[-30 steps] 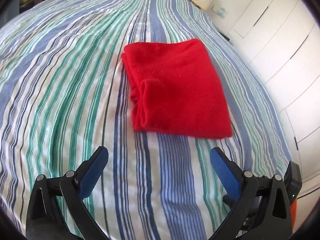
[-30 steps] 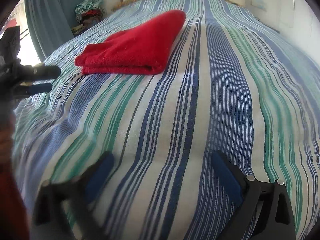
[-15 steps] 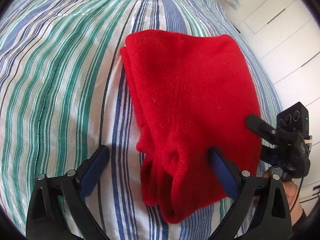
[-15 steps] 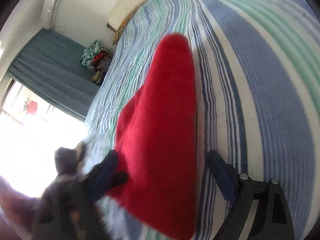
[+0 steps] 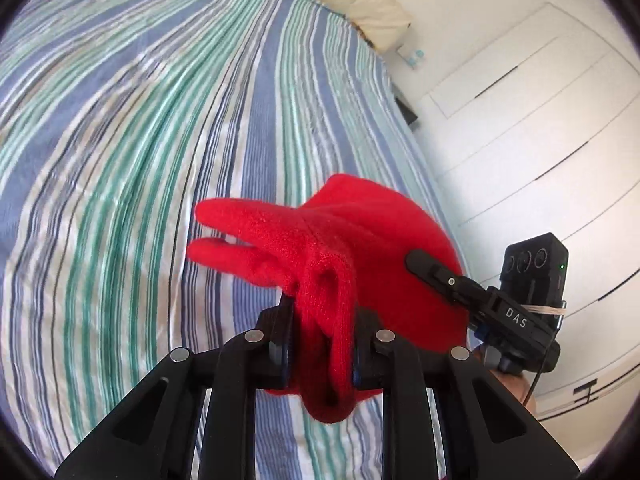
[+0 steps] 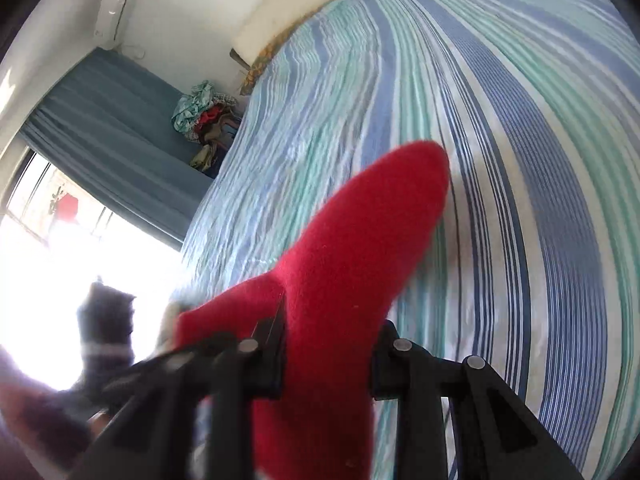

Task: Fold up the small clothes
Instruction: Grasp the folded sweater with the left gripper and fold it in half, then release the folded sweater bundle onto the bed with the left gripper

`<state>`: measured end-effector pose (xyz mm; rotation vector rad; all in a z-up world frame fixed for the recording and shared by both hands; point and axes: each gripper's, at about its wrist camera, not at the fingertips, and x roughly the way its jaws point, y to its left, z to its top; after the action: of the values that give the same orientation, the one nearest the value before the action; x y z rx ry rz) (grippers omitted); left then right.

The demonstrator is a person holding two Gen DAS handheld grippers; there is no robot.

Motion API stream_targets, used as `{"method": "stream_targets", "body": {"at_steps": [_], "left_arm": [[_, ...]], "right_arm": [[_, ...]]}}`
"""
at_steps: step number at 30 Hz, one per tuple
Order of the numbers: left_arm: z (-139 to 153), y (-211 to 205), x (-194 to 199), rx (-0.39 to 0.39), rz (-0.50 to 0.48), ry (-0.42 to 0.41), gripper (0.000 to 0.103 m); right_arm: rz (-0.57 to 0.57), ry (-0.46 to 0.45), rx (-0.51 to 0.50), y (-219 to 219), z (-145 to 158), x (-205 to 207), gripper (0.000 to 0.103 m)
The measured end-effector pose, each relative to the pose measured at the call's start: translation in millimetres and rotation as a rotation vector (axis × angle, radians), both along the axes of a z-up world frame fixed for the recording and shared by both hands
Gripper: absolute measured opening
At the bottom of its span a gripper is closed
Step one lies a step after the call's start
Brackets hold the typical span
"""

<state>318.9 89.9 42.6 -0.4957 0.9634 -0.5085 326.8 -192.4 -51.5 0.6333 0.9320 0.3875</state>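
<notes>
Both claws, left gripper [image 5: 322,344] and right gripper [image 6: 328,356], have just closed onto our folded red fleece garment [image 5: 340,248], lifting it off the striped bedspread [image 5: 140,140], presumably to relocate it.

The left wrist camera sits just behind the left gripper [image 5: 322,344] and looks forward and down along its fingers, across the striped bed [image 5: 140,140] toward a pillow [image 5: 372,4] and white cupboard doors [image 5: 540,120]. The right wrist camera sits likewise behind the right gripper [image 6: 328,356], rolled sideways, facing up the bed toward a blue curtain [image 6: 108,120] and bright window. Both sit very close to the red garment [image 5: 340,248], which they share along with the bed; the blurred dark shape at the right view's lower left is probably the left gripper.
</notes>
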Motion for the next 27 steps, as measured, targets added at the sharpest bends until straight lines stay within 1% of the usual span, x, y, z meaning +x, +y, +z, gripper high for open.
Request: {"method": "stream_targets", "body": {"at_steps": [1, 3, 5, 7, 9, 10, 11, 13, 14, 15, 16, 17, 18, 19, 20, 21, 22, 23, 25, 27], "left_arm": [[16, 5, 2, -0.004, 0.001, -0.033, 0.020], [37, 10, 2, -0.005, 0.002, -0.083, 0.020], [38, 15, -1, -0.010, 0.003, -0.095, 0.020], [21, 16, -4, -0.001, 0.003, -0.068, 0.020], [-13, 12, -8, 0.024, 0.007, -0.003, 0.021], [-36, 9, -11, 0.042, 0.010, 0.036, 0.022], [-59, 5, -15, 0.079, 0.016, 0.072, 0.023], [-106, -4, -24, 0.197, 0.019, 0.150, 0.026], [-125, -9, -31, 0.270, 0.014, 0.192, 0.026], [-138, -10, -40, 0.323, 0.007, 0.219, 0.027], [-139, -8, -53, 0.330, 0.006, 0.208, 0.031], [-133, -4, -67, 0.337, 0.021, 0.169, 0.035], [-122, 0, -83, 0.370, 0.037, 0.118, 0.051], [-109, 2, -100, 0.417, 0.056, 0.058, 0.076], [-95, 2, -118, 0.466, 0.082, -0.006, 0.087], [-83, 3, -134, 0.506, 0.105, -0.070, 0.099], [-73, 0, -149, 0.544, 0.118, -0.126, 0.100], [-66, -5, -160, 0.585, 0.122, -0.156, 0.100], [-59, -15, -175, 0.657, 0.117, -0.169, 0.101], [-53, -25, -192, 0.700, 0.136, -0.156, 0.101]], "right_arm": [[0.007, -0.048, -0.010, 2, 21, 6, 0.029], [0.024, -0.138, -0.031, 9, 59, 12, 0.029], [0.040, -0.192, -0.038, 15, 83, 14, 0.029], [0.046, -0.200, -0.033, 19, 87, 12, 0.029], [0.042, -0.165, -0.030, 20, 70, 9, 0.029], [0.035, -0.134, -0.032, 21, 55, 5, 0.030], [0.023, -0.095, -0.034, 16, 37, -4, 0.030], [-0.007, 0.012, -0.068, 16, -9, -13, 0.035], [-0.024, 0.080, -0.104, 18, -35, -21, 0.043], [-0.042, 0.152, -0.143, 15, -61, -30, 0.048], [-0.056, 0.215, -0.174, 14, -80, -40, 0.050], [-0.072, 0.244, -0.174, 9, -92, -52, 0.051], [-0.089, 0.226, -0.132, 1, -93, -66, 0.063], [-0.107, 0.195, -0.108, -6, -89, -82, 0.071], [-0.123, 0.170, -0.127, -13, -81, -96, 0.081], [-0.133, 0.140, -0.168, -18, -69, -109, 0.085], [-0.130, 0.113, -0.215, -19, -58, -122, 0.086], [-0.112, 0.100, -0.270, -18, -46, -132, 0.088], [-0.068, 0.090, -0.391, -9, -28, -151, 0.088], [-0.013, 0.076, -0.493, 6, -13, -171, 0.089]]}}
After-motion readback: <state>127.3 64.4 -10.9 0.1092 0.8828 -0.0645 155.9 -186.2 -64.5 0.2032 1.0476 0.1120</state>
